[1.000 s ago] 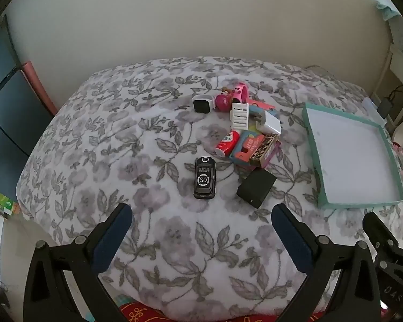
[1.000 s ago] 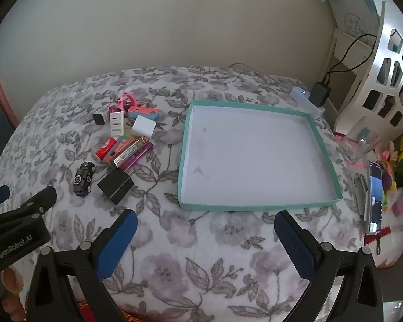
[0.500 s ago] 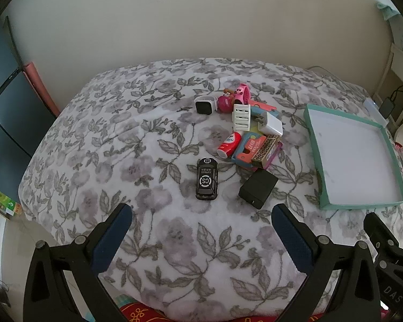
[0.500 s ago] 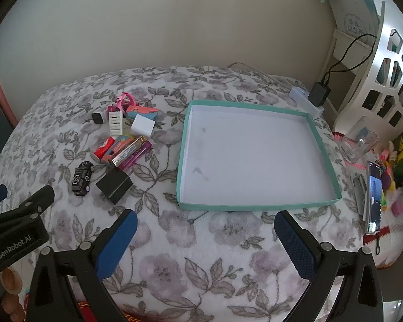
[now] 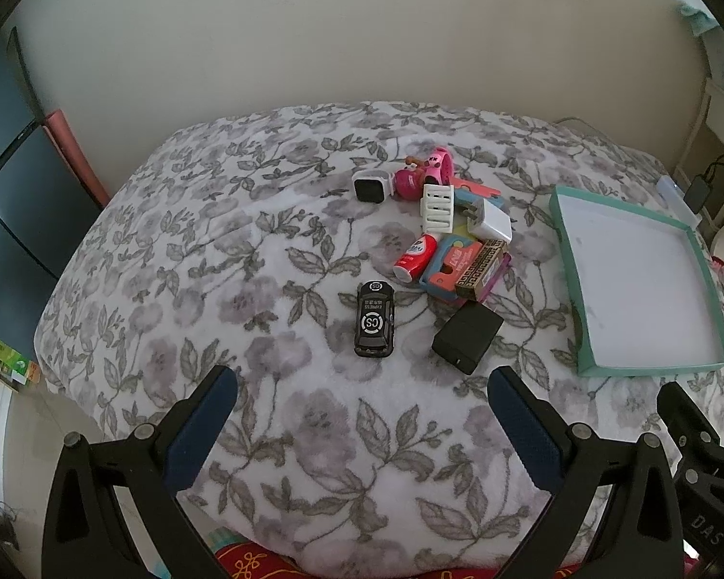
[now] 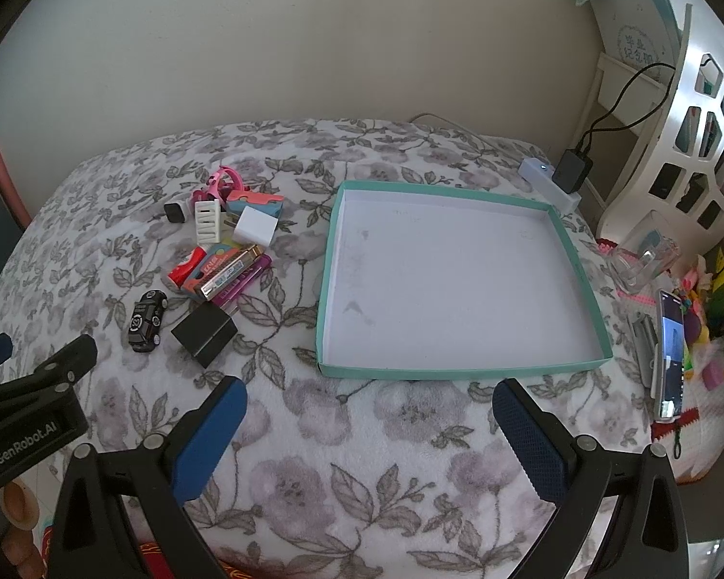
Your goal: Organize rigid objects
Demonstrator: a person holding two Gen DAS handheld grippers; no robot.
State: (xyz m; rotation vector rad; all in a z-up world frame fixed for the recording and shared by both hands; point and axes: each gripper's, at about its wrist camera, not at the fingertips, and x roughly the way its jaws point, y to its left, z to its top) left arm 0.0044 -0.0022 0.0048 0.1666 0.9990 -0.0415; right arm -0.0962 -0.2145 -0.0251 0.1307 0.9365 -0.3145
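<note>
Both grippers are being drawn back from the bed, so the pile (image 5: 453,236) is looking smaller; nothing is being carried yet. The left gripper (image 5: 362,422) and right gripper (image 6: 369,427) are being held wide and empty, the tray (image 6: 327,260) lying unfilled right of the pile.

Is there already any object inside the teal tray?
No, the teal tray shows only its bare white bottom, and the black toy car lies outside on the blanket.

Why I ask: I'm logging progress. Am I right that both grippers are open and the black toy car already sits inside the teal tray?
Not quite. The black toy car lies on the floral blanket, left of the empty teal tray, as the right wrist view shows. Both grippers are open.
</note>
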